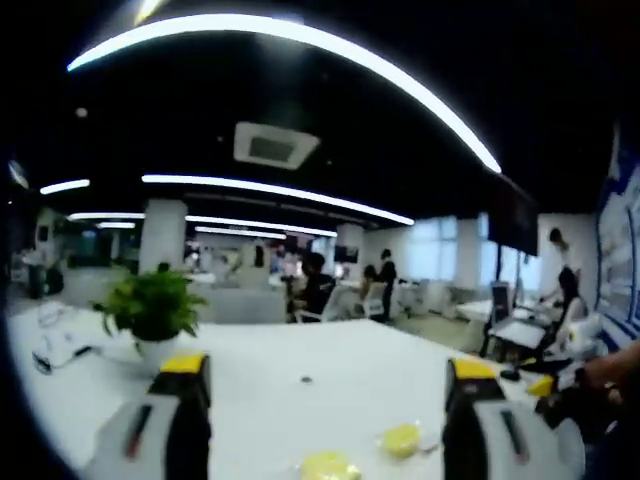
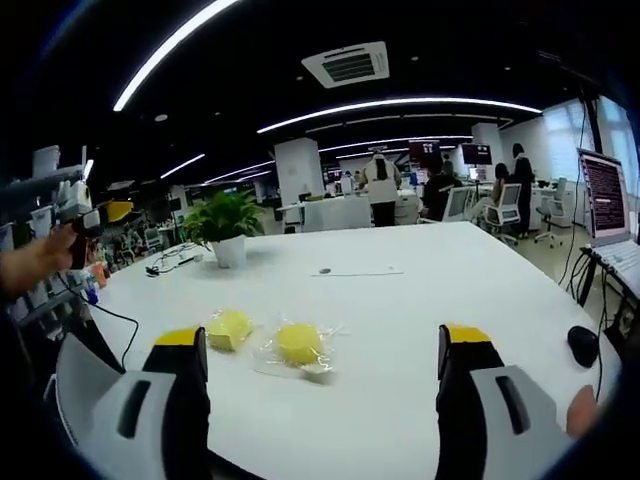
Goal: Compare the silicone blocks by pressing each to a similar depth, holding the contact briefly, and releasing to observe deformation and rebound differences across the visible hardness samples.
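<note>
Two yellow silicone blocks lie on the white table [image 2: 420,290]. In the right gripper view a squarish block [image 2: 229,328] sits left of a rounder block [image 2: 298,342] that rests in clear plastic wrap. My right gripper [image 2: 322,337] hovers just short of them, jaws wide apart, nothing held. In the left gripper view the same two blocks [image 1: 400,438] [image 1: 328,466] lie low between the jaws of my left gripper [image 1: 327,366], which is open and raised above the table. The left gripper [image 2: 100,212] also appears at the far left of the right gripper view, held by a hand [image 2: 40,262].
A potted plant [image 2: 225,225] stands at the back left of the table, cables [image 2: 170,258] beside it. A small dark item [image 2: 323,270] lies mid-table. A laptop [image 2: 605,195] and a mouse [image 2: 582,345] sit at the right. People and office desks fill the background.
</note>
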Demonstrator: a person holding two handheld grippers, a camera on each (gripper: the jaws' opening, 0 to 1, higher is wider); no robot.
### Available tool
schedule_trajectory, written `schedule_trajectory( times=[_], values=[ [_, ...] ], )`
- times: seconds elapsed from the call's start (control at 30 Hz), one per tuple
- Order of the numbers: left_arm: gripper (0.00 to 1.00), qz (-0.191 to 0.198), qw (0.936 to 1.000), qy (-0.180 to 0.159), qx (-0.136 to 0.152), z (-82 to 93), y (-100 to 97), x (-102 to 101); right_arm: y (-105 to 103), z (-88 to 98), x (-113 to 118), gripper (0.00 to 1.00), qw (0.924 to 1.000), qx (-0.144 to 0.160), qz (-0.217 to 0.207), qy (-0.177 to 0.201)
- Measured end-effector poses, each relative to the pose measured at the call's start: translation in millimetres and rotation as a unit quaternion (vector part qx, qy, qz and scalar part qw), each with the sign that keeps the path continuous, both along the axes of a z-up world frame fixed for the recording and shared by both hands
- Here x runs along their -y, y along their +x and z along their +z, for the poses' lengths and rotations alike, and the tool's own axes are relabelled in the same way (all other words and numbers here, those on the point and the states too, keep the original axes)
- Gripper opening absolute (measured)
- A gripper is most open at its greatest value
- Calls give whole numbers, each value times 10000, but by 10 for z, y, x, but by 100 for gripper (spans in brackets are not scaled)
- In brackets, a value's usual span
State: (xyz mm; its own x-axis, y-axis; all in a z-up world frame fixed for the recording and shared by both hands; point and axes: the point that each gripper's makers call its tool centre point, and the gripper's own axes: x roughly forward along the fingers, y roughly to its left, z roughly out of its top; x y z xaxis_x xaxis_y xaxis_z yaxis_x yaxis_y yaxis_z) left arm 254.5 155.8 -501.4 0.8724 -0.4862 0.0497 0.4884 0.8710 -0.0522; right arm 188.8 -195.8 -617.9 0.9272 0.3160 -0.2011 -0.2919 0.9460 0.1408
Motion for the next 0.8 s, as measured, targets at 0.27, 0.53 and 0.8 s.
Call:
schedule_trajectory(
  times=[0.27, 0.53, 0.8],
  values=[
    [100, 237, 9987, 367, -252, -294, -226, -291, 8, 68, -126, 90, 9999, 108, 43, -47],
    [100, 214, 9973, 385, -590, -487, -425, -388, 15, 107, -158, 90, 9999, 59, -1, -140],
    [100, 249, 9958, 255, -841, -717, -639, -438, 8, 87, -221, 90, 9997, 27, -44, -219]
  ],
)
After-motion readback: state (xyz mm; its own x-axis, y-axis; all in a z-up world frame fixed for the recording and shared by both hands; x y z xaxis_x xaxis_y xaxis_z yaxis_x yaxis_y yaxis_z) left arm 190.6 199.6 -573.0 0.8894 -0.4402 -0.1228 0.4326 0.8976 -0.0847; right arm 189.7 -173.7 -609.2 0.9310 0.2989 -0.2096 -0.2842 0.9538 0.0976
